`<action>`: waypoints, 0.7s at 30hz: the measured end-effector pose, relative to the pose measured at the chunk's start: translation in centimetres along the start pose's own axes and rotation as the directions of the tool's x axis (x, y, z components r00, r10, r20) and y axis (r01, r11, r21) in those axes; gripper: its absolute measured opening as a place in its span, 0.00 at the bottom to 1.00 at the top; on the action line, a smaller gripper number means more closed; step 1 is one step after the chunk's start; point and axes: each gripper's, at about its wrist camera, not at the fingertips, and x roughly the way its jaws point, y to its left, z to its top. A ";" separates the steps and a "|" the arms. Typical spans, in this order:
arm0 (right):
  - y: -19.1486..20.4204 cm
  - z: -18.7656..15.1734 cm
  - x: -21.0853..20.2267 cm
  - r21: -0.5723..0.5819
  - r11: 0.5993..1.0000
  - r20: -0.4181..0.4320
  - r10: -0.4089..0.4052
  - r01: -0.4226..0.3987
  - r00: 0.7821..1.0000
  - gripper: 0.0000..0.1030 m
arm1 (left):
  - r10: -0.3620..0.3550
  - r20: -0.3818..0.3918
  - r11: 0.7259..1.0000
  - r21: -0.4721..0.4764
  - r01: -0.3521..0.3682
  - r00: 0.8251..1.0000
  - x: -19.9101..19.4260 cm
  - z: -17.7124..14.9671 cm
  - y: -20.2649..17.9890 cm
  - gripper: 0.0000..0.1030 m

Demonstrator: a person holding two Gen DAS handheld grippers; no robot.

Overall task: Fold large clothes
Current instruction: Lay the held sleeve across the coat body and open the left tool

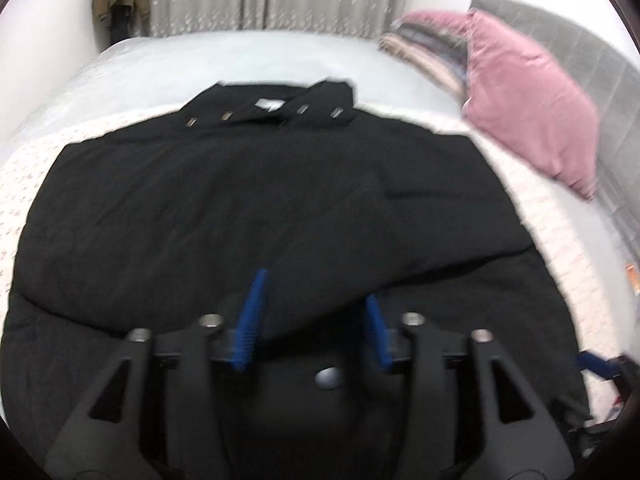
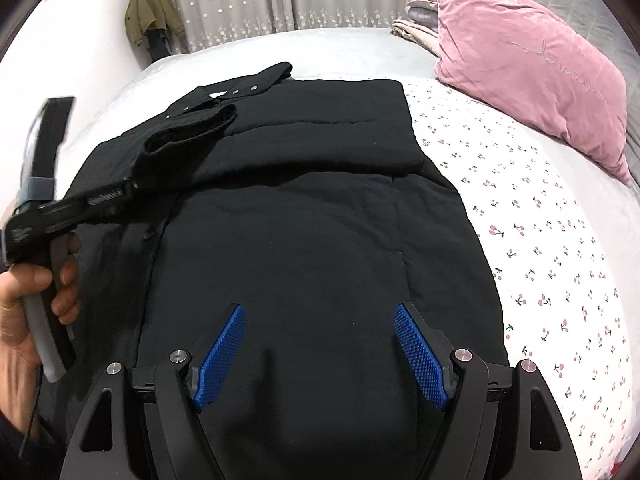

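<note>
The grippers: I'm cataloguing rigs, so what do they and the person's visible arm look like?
Both the left gripper and the right gripper have black angular link arms with silver pivot bolts and blue ridged pads. The left hand grips a grey-and-black handle, with a thin black cable beside a dark sleeve.

A wide bed with a pale grey cover (image 2: pixel 340 46) fills the frame. A white cherry-print sheet (image 2: pixel 540 240) lies across it, a black padded jacket (image 2: pixel 320 220) at centre, a pink velvet pillow (image 2: pixel 532 72) upper right.
</note>
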 end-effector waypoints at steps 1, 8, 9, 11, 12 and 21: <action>0.0 0.0 0.0 0.002 1.000 0.000 -0.002 0.002 1.000 0.76 | 0.007 0.004 1.000 0.012 -0.007 1.000 0.0 0.2 -0.5 0.56; -0.5 0.0 0.2 0.014 1.000 -0.001 -0.010 0.010 1.000 0.76 | 0.119 -0.057 0.993 0.016 -0.119 0.991 5.2 1.4 -3.7 0.46; -0.6 0.0 0.3 0.018 1.000 -0.002 -0.011 0.011 1.000 0.76 | 0.142 -0.057 0.990 0.008 -0.142 0.988 5.6 1.5 -3.9 0.32; -1.1 0.1 0.3 0.030 0.999 -0.005 -0.010 0.010 1.000 0.76 | 0.152 -0.052 0.988 -0.014 -0.153 0.987 5.6 1.6 -4.1 0.17; -1.3 0.1 0.3 0.036 0.999 -0.003 -0.008 0.008 1.000 0.76 | 0.164 -0.041 0.986 -0.014 -0.164 0.986 5.4 1.8 -4.3 0.14; -2.0 0.7 -1.1 0.036 0.998 0.055 -0.046 0.044 0.997 0.76 | 0.146 -0.036 0.979 -0.138 -0.150 0.989 7.1 2.7 -4.0 0.21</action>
